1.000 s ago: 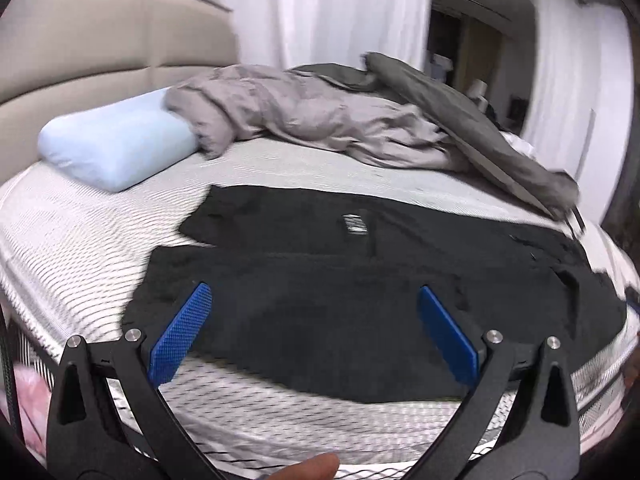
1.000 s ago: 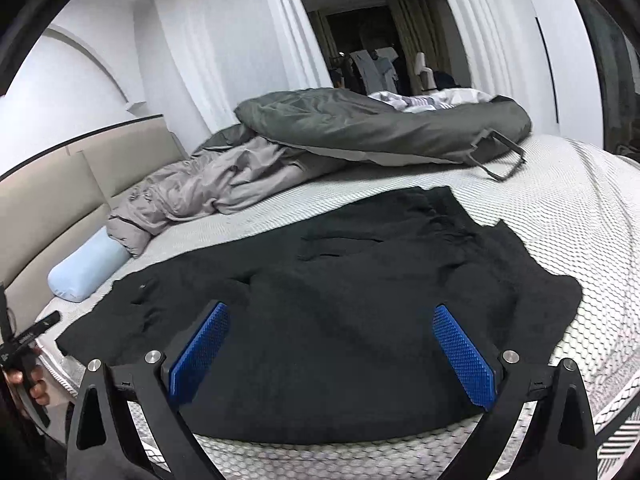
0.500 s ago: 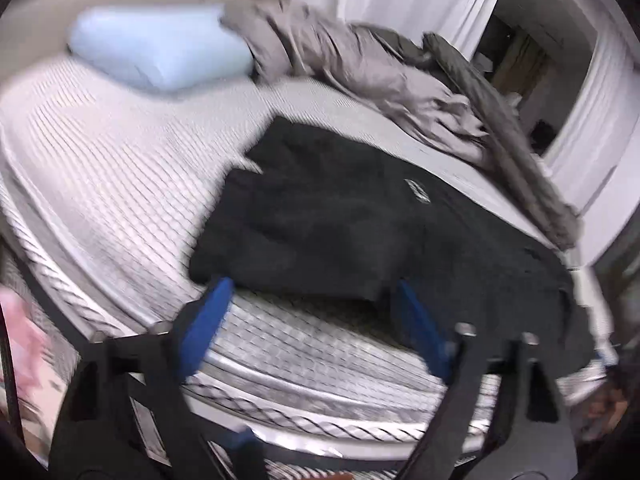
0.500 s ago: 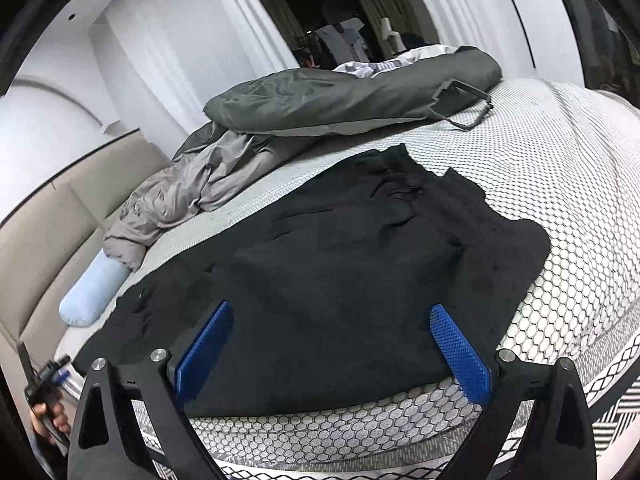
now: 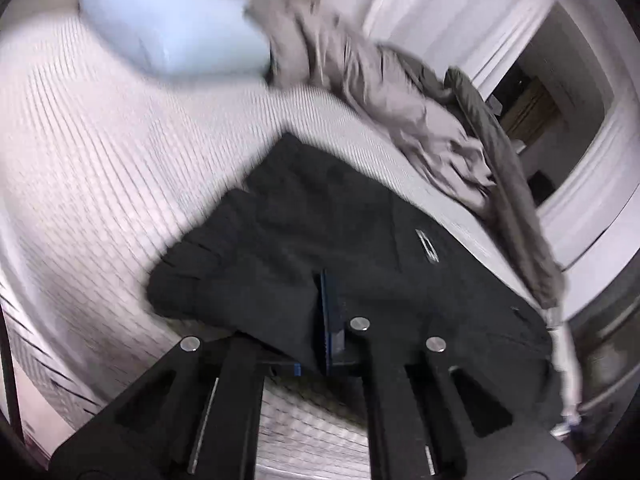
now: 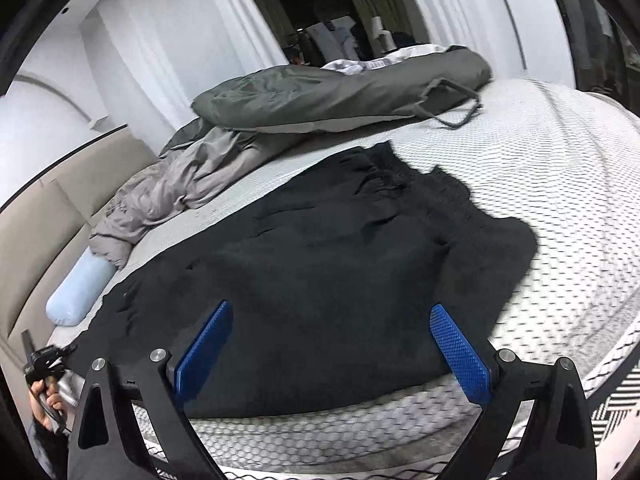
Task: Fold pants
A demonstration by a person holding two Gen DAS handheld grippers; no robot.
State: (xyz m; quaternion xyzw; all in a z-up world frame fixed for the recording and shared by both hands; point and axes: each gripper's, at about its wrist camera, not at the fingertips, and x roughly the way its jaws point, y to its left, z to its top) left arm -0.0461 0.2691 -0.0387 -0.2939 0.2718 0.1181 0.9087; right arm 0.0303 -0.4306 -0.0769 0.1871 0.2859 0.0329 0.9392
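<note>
Black pants [image 5: 320, 232] lie flat across the white mattress [image 5: 100, 184], the leg ends toward the pillow. My left gripper [image 5: 326, 320] is shut on the near hem of the pants leg, its blue pads pressed together on the cloth. In the right wrist view the pants [image 6: 320, 260] spread across the bed with the waistband at the far right. My right gripper [image 6: 332, 344] is open and empty, low over the near edge of the pants. The left gripper [image 6: 44, 364] shows at the far left of that view, in a hand.
A light blue pillow [image 5: 172, 28] lies by the beige headboard [image 6: 36, 220]. A crumpled grey duvet [image 5: 384, 92] and a dark green cover [image 6: 340, 96] lie along the far side of the bed. White curtains [image 6: 168, 40] hang behind. The mattress edge [image 6: 360, 432] is just below the right gripper.
My left gripper has moved in to the pants leg hem and shut on it. My right gripper has come lower and closer to the pants edge, still open.
</note>
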